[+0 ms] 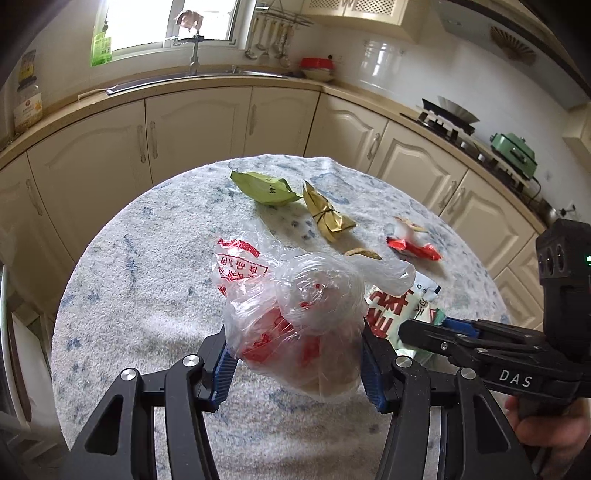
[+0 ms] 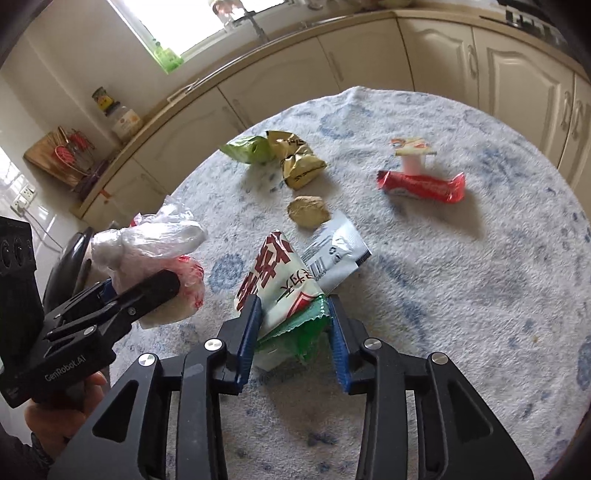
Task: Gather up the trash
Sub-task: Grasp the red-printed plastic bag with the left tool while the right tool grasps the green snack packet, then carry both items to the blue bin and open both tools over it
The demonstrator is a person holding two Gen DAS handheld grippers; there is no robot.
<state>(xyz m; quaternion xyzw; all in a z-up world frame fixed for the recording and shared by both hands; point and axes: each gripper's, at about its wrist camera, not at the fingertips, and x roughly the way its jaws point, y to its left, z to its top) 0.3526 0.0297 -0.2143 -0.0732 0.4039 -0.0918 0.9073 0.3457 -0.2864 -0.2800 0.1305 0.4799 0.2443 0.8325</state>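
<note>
A home kitchen: cream panelled cabinet doors [image 1: 192, 125] run under a beige stone worktop [image 1: 66, 110], with a steel sink and tap [image 1: 194, 59] below a bright window [image 1: 170, 22], hanging metal ladles [image 1: 266, 40], and a black gas hob [image 1: 447, 122].

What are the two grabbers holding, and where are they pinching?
The left gripper squeezes a bundled clear plastic bag around its lower bulge. The right gripper straddles a white-and-green wrapper, but a gap shows beside one pad, so no firm hold.
</note>
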